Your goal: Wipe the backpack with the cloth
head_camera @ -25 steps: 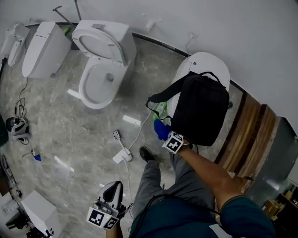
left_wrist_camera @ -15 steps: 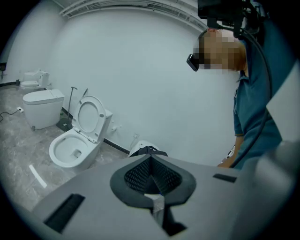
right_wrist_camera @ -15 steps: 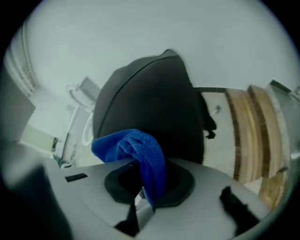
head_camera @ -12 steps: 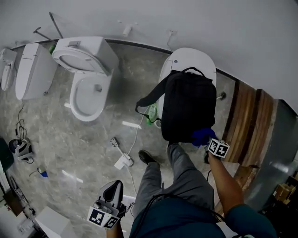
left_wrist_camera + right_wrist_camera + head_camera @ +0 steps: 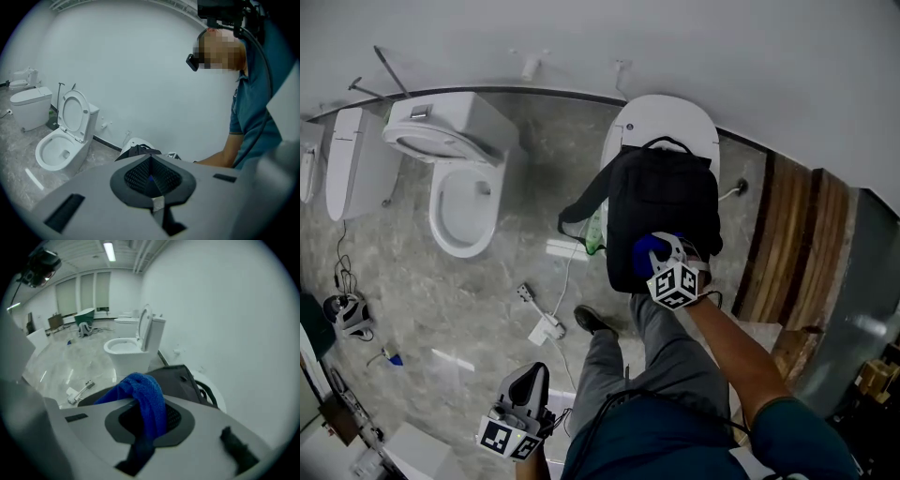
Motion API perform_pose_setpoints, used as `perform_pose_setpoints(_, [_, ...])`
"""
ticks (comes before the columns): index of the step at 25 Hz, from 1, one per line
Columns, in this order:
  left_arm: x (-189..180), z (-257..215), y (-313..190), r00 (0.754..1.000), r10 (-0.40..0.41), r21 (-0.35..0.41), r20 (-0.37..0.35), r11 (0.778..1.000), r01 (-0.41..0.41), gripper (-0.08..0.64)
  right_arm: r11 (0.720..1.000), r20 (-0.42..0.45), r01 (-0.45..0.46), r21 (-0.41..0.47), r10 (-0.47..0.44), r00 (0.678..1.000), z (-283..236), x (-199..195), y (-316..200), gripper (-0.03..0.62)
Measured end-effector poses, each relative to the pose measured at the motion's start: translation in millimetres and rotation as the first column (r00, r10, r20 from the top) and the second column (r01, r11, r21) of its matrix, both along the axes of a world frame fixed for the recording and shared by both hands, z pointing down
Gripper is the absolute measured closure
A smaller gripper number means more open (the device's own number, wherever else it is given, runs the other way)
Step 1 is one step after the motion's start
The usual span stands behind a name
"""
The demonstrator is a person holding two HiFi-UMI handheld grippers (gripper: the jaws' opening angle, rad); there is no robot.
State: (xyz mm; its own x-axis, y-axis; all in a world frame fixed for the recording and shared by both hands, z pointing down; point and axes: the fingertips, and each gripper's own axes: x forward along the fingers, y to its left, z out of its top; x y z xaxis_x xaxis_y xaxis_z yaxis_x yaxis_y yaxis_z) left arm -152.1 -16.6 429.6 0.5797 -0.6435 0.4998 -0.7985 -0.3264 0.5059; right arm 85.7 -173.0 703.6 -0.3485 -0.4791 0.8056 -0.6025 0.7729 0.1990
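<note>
A black backpack [image 5: 661, 202] lies on the shut lid of a white toilet [image 5: 661, 117] by the wall, one strap hanging off its left side. My right gripper [image 5: 656, 253] rests on the backpack's lower front, shut on a blue cloth [image 5: 645, 247]. In the right gripper view the blue cloth [image 5: 143, 397] bunches out of the right gripper [image 5: 143, 420] over the backpack [image 5: 180, 378]. My left gripper [image 5: 528, 382] hangs low beside the person's leg, far from the backpack. In the left gripper view the left gripper [image 5: 151, 176] is shut and holds nothing.
A toilet with a raised lid [image 5: 459, 187] stands to the left, and another white toilet [image 5: 342, 173] further left. A white cable and plug [image 5: 546, 323] lie on the grey marble floor. A green bag [image 5: 594, 230] sits beside the backpack. A wooden panel [image 5: 787, 248] is on the right.
My right gripper with the blue cloth went from the backpack's left side to its lower right edge, then back left onto its lower front. The left gripper has stayed put.
</note>
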Motion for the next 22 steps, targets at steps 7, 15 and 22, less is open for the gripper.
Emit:
perform_pose_setpoints(7, [26, 3, -20, 1.0, 0.004, -0.011, 0.014, 1.0, -0.004, 0.555, 0.986, -0.029, 0.165, 0.003, -0.165, 0.986, 33, -48, -131, 0.561])
perform_pose_setpoints(15, [40, 5, -29, 1.0, 0.004, -0.02, 0.019, 1.0, -0.003, 0.555, 0.987, -0.215, -0.136, -0.09, 0.114, 0.97, 69, 124, -201, 0.561])
perform_pose_setpoints(22, [50, 8, -34, 0.999, 0.038, -0.022, 0.012, 0.999, -0.038, 0.555, 0.752, 0.128, -0.6, -0.273, 0.646, 0.752, 60, 255, -131, 0.561])
